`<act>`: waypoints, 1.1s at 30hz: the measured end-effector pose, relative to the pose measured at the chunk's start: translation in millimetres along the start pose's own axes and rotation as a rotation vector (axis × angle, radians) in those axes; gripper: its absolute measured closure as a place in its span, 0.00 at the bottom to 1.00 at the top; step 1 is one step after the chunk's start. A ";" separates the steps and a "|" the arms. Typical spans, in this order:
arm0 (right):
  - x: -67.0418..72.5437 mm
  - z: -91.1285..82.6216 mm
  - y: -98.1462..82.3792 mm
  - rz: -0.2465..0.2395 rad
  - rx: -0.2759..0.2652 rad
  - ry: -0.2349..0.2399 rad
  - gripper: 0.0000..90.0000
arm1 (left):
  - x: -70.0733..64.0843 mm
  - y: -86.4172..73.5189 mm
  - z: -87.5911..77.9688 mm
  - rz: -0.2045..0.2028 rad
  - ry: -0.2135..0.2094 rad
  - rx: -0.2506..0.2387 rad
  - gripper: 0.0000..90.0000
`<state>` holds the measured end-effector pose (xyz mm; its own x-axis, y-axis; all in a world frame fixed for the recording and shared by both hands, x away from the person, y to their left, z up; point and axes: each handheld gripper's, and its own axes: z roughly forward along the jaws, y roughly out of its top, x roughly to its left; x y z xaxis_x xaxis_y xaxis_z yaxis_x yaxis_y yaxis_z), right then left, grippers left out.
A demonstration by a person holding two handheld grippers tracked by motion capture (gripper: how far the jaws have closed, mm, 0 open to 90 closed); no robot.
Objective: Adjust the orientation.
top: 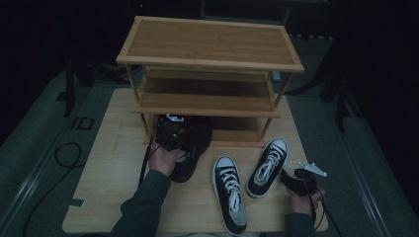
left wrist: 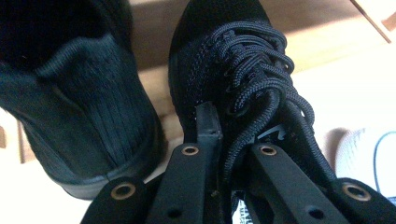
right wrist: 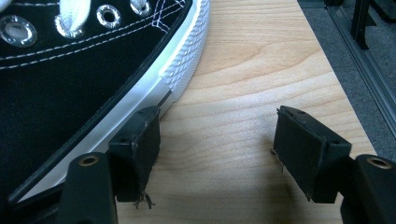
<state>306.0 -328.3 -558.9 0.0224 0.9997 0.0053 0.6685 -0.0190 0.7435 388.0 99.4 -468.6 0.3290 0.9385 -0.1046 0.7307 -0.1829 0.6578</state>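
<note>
Evidently left gripper (left wrist: 219, 154) clamps black shoe (left wrist: 233, 70) by tongue, likely to slide it onto rack (top: 207, 106); right gripper (right wrist: 217, 154) gapes idle beside sneaker (right wrist: 70, 70).

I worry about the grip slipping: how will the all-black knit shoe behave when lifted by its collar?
The black knit shoe probably flexes: its upper looks soft and ribbed, so the collar may fold between the left gripper, shut on it. Its toe will likely sag. The loose laces may dangle and catch on the wooden rack.

Black shoe's (left wrist: 243, 84) heel behind jaws
</note>
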 end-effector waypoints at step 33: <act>-0.3 0.1 0.1 -0.002 0.000 0.002 0.35 | 0.6 1.3 3.1 -0.033 0.094 -0.076 0.74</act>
<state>306.1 -328.6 -558.9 0.0195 0.9998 0.0053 0.6684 -0.0170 0.7436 391.0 98.8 -470.1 0.2451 0.9677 -0.0587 0.6914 -0.1321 0.7103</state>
